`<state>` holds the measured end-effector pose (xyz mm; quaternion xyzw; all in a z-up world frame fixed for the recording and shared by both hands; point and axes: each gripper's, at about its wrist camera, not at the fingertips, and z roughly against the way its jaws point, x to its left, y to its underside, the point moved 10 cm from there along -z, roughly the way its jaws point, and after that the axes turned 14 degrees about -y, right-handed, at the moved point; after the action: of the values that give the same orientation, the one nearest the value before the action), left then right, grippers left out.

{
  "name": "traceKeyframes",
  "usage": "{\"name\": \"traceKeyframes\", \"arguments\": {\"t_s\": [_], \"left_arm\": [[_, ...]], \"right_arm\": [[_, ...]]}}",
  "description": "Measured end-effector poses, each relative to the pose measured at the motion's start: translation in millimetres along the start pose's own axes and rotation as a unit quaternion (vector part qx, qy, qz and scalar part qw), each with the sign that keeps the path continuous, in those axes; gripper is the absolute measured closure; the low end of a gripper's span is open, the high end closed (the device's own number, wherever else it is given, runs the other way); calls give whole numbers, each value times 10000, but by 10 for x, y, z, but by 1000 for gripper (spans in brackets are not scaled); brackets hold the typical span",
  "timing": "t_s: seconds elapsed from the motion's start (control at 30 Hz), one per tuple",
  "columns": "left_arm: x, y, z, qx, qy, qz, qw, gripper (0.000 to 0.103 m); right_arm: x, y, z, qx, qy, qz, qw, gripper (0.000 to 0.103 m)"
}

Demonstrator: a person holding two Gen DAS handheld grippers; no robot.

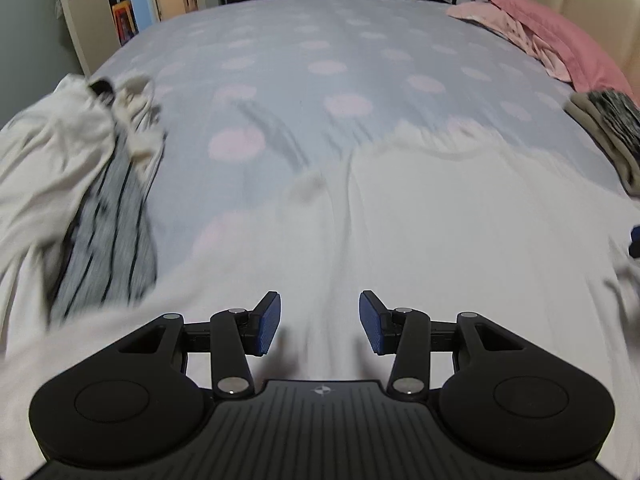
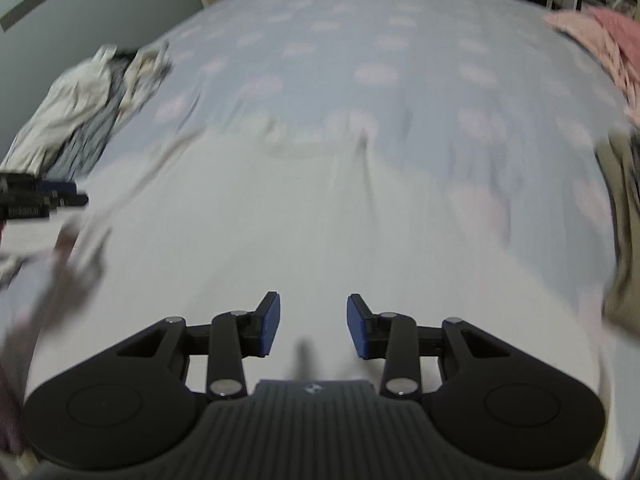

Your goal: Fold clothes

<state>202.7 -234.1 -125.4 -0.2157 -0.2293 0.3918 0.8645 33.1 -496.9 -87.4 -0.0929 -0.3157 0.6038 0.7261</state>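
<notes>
White cotton, or something close to it, was what we had to work with: a pale white garment (image 1: 420,216) spread flat across the near half of the bed (image 1: 320,52), whose grey cover with pink dots ran on beyond it to the far edge. We judged the cloth light, limp and soft, the sort that sags and creases wherever it is lifted, so one pinch would only drag it into a bunch. The sensible holds, to our mind, were the outer edges or corners, one for each gripper, so that a whole side could be carried over together.

Near the left edge of the bed lay a heap of unfolded clothes (image 1: 68,184), cream over grey stripes, well apart from the garment's middle. On the right sat a small folded stack (image 1: 608,132), and past it pink pillows (image 1: 560,36) against the headboard.

Our left gripper (image 1: 319,322) hung just above the white garment with its blue pads spread wide and nothing between them; the cloth lay directly under and ahead of it. Our right gripper (image 2: 313,326) was likewise released and empty, low over the same garment, with the cloth running forward from its fingers. Both views were smeared with blur, so we could not tell whether either one touched the fabric.
</notes>
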Motion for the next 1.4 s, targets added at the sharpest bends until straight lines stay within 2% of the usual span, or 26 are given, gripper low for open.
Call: {"name": "traceKeyframes", "arguments": {"t_s": [0.23, 0.33, 0.5, 0.67, 0.9, 1.0, 1.07, 1.13, 1.17, 1.27, 1.4], "left_arm": [[81, 862, 503, 445, 34, -188, 9988, 62], [93, 1216, 675, 705, 81, -269, 9971, 62], [108, 1802, 909, 1157, 121, -535, 9918, 62], [99, 2316, 938, 1681, 182, -629, 9836, 62], [-65, 2579, 850, 1947, 5, -1313, 9720, 62], [-78, 2610, 788, 2006, -18, -1339, 9705, 62], [-123, 2626, 740, 2027, 10, -1332, 9701, 62], [-166, 2627, 717, 1995, -14, -1366, 9703, 62], [-191, 2621, 728, 1942, -13, -1435, 9704, 71], [-254, 2599, 794, 1908, 297, -1381, 9714, 103], [-239, 2475, 939, 1865, 588, -1159, 9738, 103]], "right_arm": [[234, 1166, 335, 559, -14, -197, 9982, 58], [262, 1528, 477, 682, 28, -398, 9969, 58], [285, 1922, 596, 897, 27, -692, 9936, 55], [299, 2275, 692, 1116, 26, -962, 9891, 54], [315, 2726, 791, 1429, 31, -1300, 9812, 55], [284, 2842, 727, 1555, 32, -1488, 9766, 57], [294, 2885, 696, 1600, 3, -1557, 9748, 79], [325, 2908, 677, 1629, -34, -1573, 9740, 89], [341, 2914, 674, 1641, -51, -1580, 9737, 91], [399, 2855, 760, 1638, -84, -1576, 9738, 92], [476, 2773, 883, 1624, -134, -1577, 9739, 93]]}}
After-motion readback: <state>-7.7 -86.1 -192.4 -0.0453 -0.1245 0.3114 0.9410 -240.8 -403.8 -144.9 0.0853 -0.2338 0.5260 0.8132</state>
